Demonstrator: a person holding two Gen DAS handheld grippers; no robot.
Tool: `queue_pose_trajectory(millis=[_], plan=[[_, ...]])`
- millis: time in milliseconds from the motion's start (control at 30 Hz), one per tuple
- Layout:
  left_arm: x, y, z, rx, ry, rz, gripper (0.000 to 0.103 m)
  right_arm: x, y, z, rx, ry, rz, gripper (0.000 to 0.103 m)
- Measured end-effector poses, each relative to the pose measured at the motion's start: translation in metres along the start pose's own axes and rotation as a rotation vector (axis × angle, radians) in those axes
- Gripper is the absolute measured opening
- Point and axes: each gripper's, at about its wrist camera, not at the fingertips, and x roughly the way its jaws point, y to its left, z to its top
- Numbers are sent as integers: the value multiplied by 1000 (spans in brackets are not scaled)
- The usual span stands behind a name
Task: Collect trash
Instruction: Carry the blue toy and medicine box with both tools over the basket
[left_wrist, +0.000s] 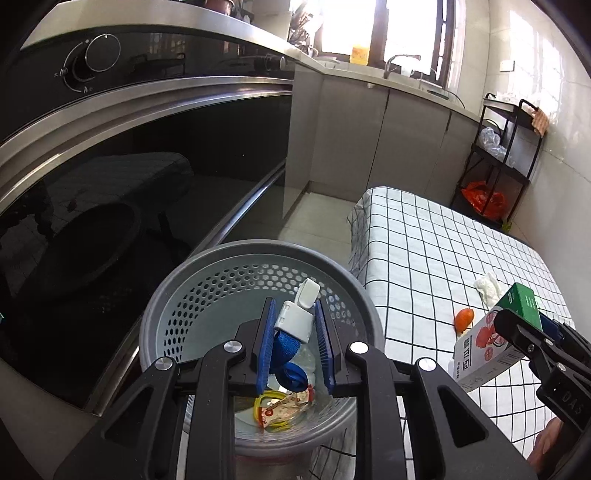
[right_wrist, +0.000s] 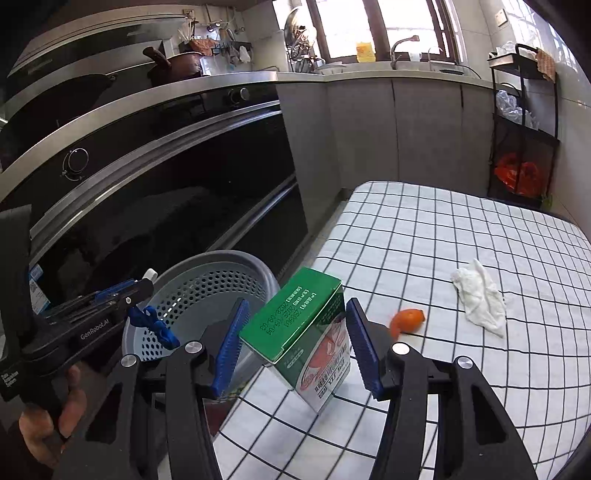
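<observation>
The left gripper (left_wrist: 294, 349) is clamped on a small white plastic clip with a blue strap (left_wrist: 293, 323) and holds it right over the mouth of the grey perforated bin (left_wrist: 192, 299), where a red-and-yellow wrapper (left_wrist: 284, 406) already lies at the bottom. That clip looks light and rigid, with the strap dangling loose below it, so I'd expect it to drop cleanly once let go.

The right gripper (right_wrist: 295, 347) has its blue pads either side of a green-topped carton (right_wrist: 295, 332) that stands tilted near the edge of the checked tabletop (right_wrist: 443, 229), just beside the bin. Whether the pads are actually pressing the carton I cannot tell; there seems to be a sliver of gap on the right. The carton is probably thin card, likely empty and light, and would crush if squeezed hard; across the two broad side faces, near the top fold, seems the best hold.

Further out on the tabletop lie a piece of orange peel (right_wrist: 408, 320) and a crumpled white tissue (right_wrist: 480, 295), both soft and weightless-looking.
</observation>
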Motion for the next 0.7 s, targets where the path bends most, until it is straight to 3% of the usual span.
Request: queue_pose_trajectory(millis=[267,433,567,700], plan=[[9,29,2,-21,6,50,22,34,35,17,-49,12,77,50],[21,46,0,-55,29,71,22,61,50,24,-73,51,115,31],[36,54,-4,-63,65,99,22,85,63,31,-84,59,138,30],[48,62,-6,-82,99,116,22,115,74,34,-86,123,175,25]])
